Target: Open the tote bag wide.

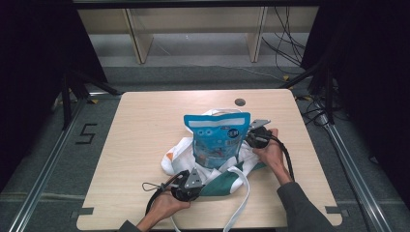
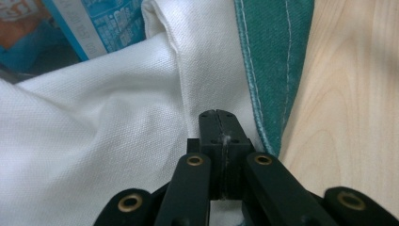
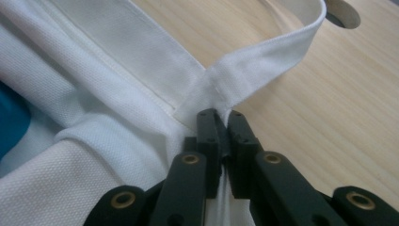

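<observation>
Blue pouch (image 1: 216,140) stands mid-frame in white tote bag (image 1: 181,150) on counter (image 1: 145,125). Left gripper (image 2: 218,123) fingers pinched on bag cloth, lower centre; right gripper (image 3: 221,123) fingers clamped on the rim by the handle (image 3: 263,56). Judgement: pull both edges evenly, keep pouch upright.

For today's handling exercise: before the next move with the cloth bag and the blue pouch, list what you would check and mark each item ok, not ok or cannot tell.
1. Left gripper shut on bag cloth: ok.
2. Right gripper shut on the bag near its strap: ok.
3. Pouch upright in the bag: ok.
4. Pouch fully down inside: not ok, most of it stands above the cloth.
5. Loose strap end clear of the table edge: not ok, it hangs over.
6. Pouch sealed: cannot tell.
</observation>
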